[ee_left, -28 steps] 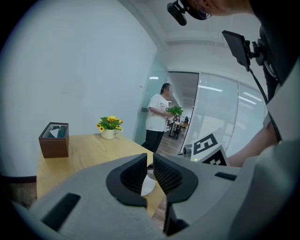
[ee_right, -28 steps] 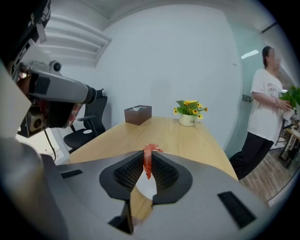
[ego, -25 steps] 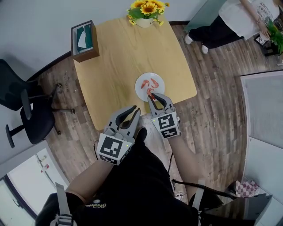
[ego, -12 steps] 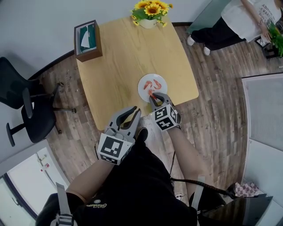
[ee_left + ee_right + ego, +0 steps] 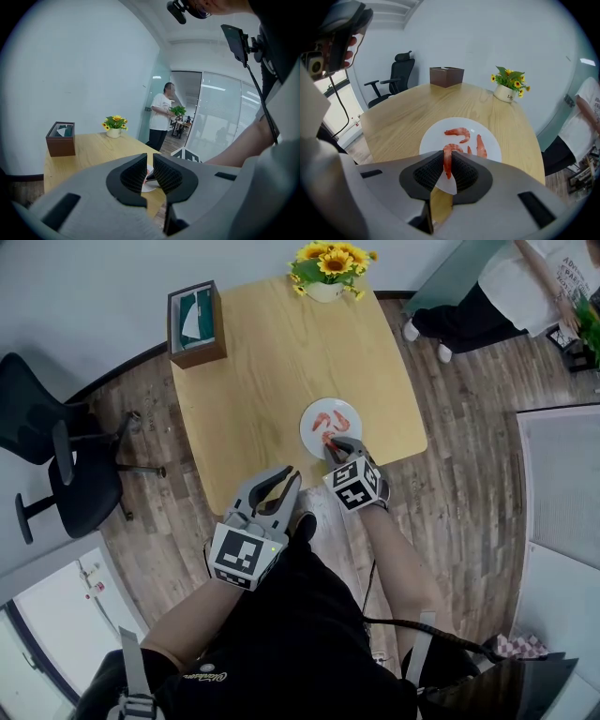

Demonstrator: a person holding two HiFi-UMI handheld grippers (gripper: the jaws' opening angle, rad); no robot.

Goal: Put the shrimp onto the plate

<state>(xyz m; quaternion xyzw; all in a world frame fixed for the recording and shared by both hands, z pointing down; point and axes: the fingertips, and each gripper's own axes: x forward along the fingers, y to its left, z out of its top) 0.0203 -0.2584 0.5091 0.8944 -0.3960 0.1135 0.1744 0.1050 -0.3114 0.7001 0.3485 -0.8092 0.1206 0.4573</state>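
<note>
A white plate (image 5: pixel 319 427) lies near the front right corner of the wooden table (image 5: pixel 262 371). Two orange shrimp (image 5: pixel 457 133) (image 5: pixel 480 145) rest on the plate (image 5: pixel 433 138). A third shrimp (image 5: pixel 447 161) hangs head-up between the jaws of my right gripper (image 5: pixel 447 165), which is shut on it. In the head view that right gripper (image 5: pixel 335 444) sits over the plate's near rim. My left gripper (image 5: pixel 275 486) is held off the table's front edge, above the person's lap. Its jaws (image 5: pixel 150 172) are shut with nothing between them.
A brown tissue box (image 5: pixel 196 322) stands at the table's far left corner, and a pot of sunflowers (image 5: pixel 330 273) at the far edge. A black office chair (image 5: pixel 56 465) is at the left. A person (image 5: pixel 506 287) stands beyond the table at top right.
My right gripper has moved forward with the shrimp, from the table's front edge to over the plate's near rim. The left gripper has stayed put.
</note>
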